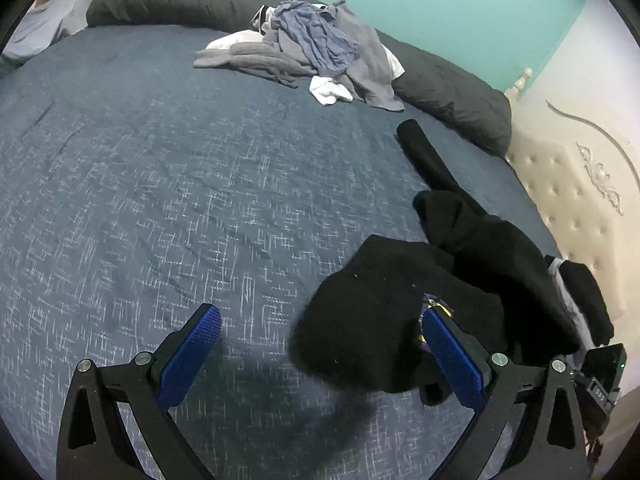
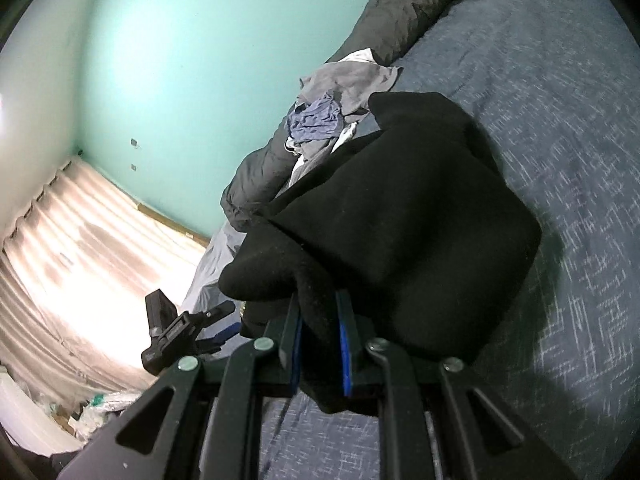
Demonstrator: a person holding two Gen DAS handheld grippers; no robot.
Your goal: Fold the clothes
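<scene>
The right gripper (image 2: 320,340) was clenched on a black garment (image 2: 400,240), which hung above the bed (image 2: 560,160). The left gripper (image 1: 320,352) stood released, its right pad against the garment's edge.

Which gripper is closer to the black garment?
Right. The right gripper is pinched shut on the black garment. The left gripper is open beside it, and the cloth drapes over one of its fingers.
</scene>
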